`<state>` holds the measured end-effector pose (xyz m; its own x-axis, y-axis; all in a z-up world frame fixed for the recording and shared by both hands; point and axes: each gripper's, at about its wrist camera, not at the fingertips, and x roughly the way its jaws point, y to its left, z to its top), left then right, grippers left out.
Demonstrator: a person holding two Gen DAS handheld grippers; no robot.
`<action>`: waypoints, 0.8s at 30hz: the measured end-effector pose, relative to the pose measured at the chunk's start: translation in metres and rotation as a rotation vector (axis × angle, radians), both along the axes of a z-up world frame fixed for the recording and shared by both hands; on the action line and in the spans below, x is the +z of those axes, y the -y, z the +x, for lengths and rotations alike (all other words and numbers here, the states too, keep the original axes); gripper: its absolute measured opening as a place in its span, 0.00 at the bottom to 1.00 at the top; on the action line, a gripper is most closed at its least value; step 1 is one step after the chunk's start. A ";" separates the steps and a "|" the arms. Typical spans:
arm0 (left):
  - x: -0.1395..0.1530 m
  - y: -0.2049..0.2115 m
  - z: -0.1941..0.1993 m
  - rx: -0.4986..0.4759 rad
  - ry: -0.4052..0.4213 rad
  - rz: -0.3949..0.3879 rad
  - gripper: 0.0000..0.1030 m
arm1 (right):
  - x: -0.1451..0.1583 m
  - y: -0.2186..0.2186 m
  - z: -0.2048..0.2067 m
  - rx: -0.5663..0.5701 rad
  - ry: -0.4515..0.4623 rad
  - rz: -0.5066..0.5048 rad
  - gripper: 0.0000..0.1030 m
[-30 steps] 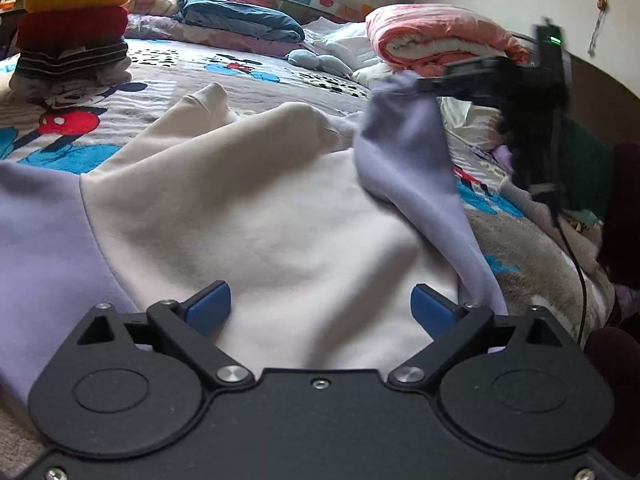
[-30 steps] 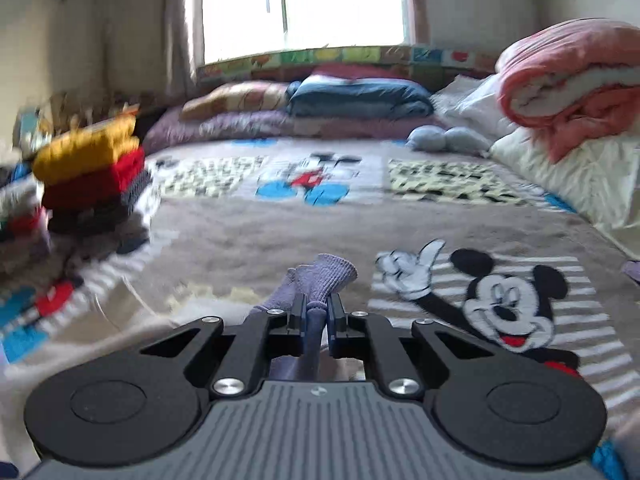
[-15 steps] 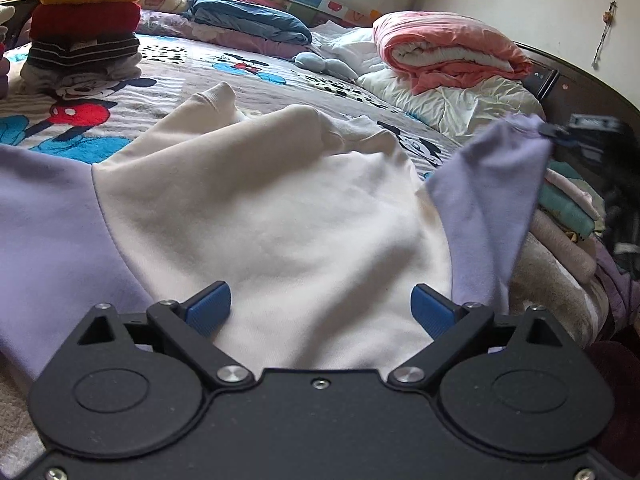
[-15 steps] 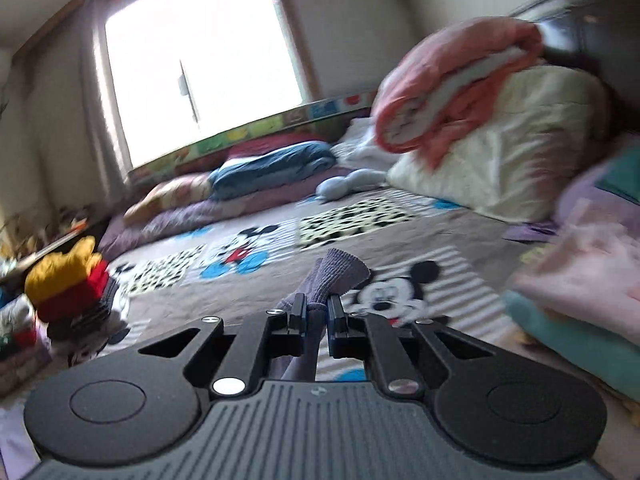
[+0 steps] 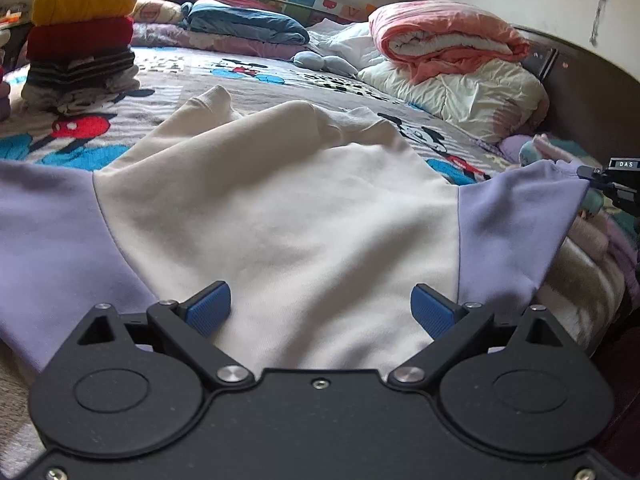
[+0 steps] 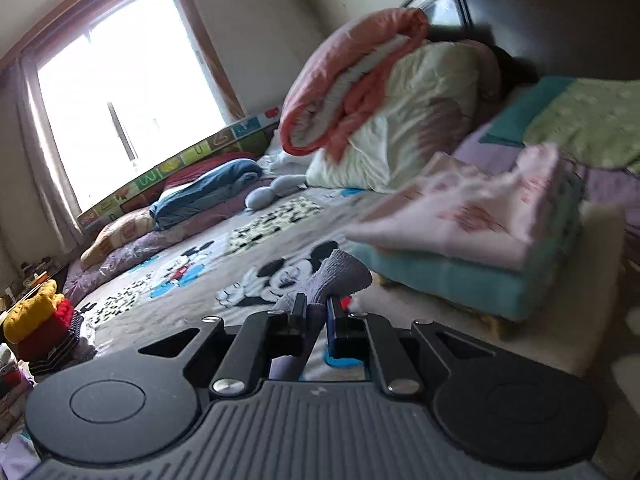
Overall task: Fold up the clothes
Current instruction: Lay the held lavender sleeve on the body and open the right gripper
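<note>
Clearly the right tongs [image 6: 317, 311] pinch the lilac cuff [image 6: 340, 276] at frame centre, the left tongs [image 5: 320, 308] gape empty over the cream sweatshirt [image 5: 280, 216] on the bed [image 5: 280, 76] — keep the sleeve [image 5: 516, 224] taut, lay it flat across the body.

soft matt cloth sweatshirt [image 5: 280, 216], ribbed knit cuff [image 6: 340, 276]

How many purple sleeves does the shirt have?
2: one sleeve lies on the left, and the other sleeve is stretched right, its cuff pinched in the right hand-held gripper.
</note>
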<state>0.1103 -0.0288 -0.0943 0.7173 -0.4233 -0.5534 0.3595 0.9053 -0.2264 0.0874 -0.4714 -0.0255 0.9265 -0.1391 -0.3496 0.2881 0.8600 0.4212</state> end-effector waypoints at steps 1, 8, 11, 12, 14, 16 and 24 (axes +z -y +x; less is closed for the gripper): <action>0.001 0.001 -0.002 -0.003 0.011 0.010 0.94 | -0.004 0.002 0.000 -0.001 -0.011 0.002 0.11; 0.010 0.012 -0.025 -0.065 0.139 0.067 0.94 | -0.036 0.015 0.005 -0.002 -0.093 0.007 0.11; 0.015 0.022 -0.037 -0.125 0.201 0.088 0.94 | -0.052 0.019 0.010 -0.007 -0.135 0.009 0.11; 0.016 0.026 -0.040 -0.149 0.206 0.084 0.94 | -0.057 0.021 0.012 -0.009 -0.149 0.009 0.11; 0.018 0.035 -0.047 -0.201 0.213 0.079 0.94 | -0.068 0.024 0.015 -0.015 -0.180 0.020 0.11; 0.017 0.045 -0.053 -0.248 0.218 0.087 0.94 | -0.081 0.028 0.018 -0.023 -0.213 0.047 0.11; 0.005 0.086 -0.079 -0.405 0.263 0.258 0.89 | -0.069 0.012 -0.001 -0.078 -0.173 -0.043 0.29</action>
<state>0.0310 -0.1151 -0.0892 0.6531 -0.5687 -0.5001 0.7056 0.6967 0.1293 0.0868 -0.4835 -0.0945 0.8388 -0.2260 -0.4953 0.4194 0.8484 0.3231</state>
